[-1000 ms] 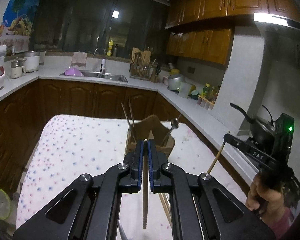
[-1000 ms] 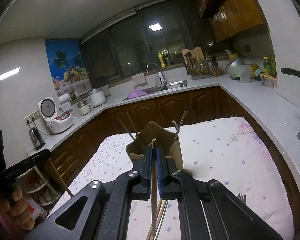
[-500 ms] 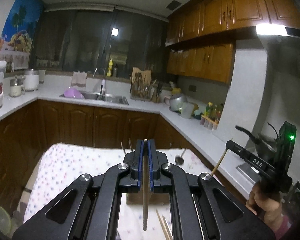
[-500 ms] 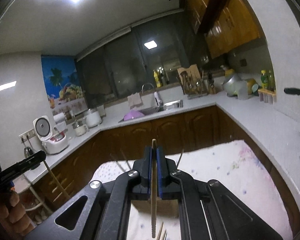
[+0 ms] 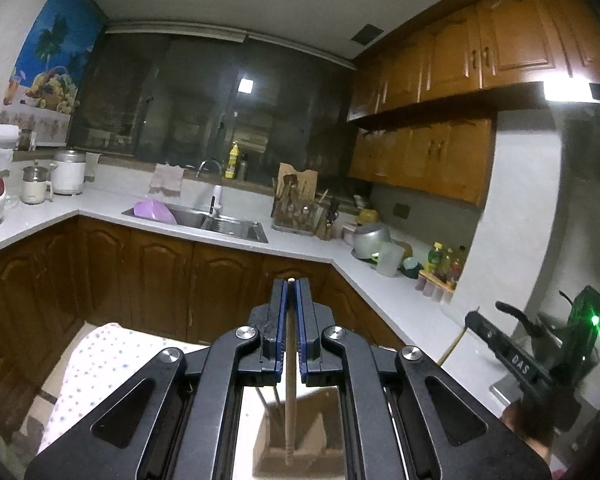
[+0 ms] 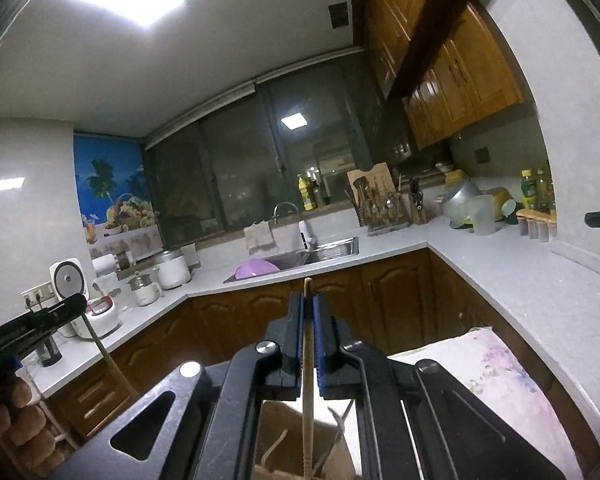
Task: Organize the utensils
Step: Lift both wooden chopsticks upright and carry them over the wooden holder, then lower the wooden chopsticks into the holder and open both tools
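Two grippers, left gripper [image 5: 289, 292] and right gripper [image 6: 309, 308], are each pinching one chopstick [image 5: 289, 392] upright between closed pads. Both are rising compared with a second ago, the holder [image 5: 296, 444] now dropping low and near on the dotted tablecloth [image 5: 100, 360]; likely the sticks are being carried over it for insertion.

Both wrist views look nearly level across the kitchen toward the steel sink [image 5: 204, 222] [image 6: 324, 250] under the dark window, which sits well away from each. The left wrist view stands to the sink's left-front, the right wrist view to its right-front. Both share the sink, the knife-and-utensil rack [image 5: 296, 208] [image 6: 380, 200] to the sink's right, and the spotted tablecloth [image 5: 96, 364] [image 6: 500, 364] below the cameras.
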Action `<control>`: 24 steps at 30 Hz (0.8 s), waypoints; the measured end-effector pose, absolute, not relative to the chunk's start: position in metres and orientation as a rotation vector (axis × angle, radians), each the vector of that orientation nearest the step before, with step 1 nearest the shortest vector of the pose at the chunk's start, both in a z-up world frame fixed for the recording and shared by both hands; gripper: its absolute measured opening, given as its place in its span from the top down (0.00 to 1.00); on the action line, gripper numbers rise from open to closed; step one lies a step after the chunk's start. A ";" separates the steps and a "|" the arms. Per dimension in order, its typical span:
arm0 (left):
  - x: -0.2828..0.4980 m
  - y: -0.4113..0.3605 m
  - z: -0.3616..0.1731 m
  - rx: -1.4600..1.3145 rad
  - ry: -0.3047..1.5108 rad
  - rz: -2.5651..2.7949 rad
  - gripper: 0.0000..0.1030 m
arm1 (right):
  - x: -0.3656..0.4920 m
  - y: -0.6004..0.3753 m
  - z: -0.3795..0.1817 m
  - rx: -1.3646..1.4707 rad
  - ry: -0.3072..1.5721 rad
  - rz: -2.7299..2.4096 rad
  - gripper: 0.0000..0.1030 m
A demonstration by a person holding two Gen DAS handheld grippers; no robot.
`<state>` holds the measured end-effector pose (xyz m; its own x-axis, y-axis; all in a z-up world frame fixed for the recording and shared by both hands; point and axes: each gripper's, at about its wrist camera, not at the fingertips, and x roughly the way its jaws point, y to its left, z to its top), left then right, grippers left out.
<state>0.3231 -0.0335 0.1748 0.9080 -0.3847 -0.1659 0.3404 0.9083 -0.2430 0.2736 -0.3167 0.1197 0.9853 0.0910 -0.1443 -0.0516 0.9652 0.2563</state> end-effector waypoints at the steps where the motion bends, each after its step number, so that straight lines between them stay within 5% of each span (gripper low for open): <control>1: 0.329 -0.034 0.175 -0.218 0.209 -0.373 0.96 | 0.279 -0.317 0.118 0.256 0.156 0.070 0.96; 24: 0.380 -0.059 0.057 -0.225 0.367 -0.324 0.95 | 0.311 -0.316 0.036 0.265 0.289 0.073 0.96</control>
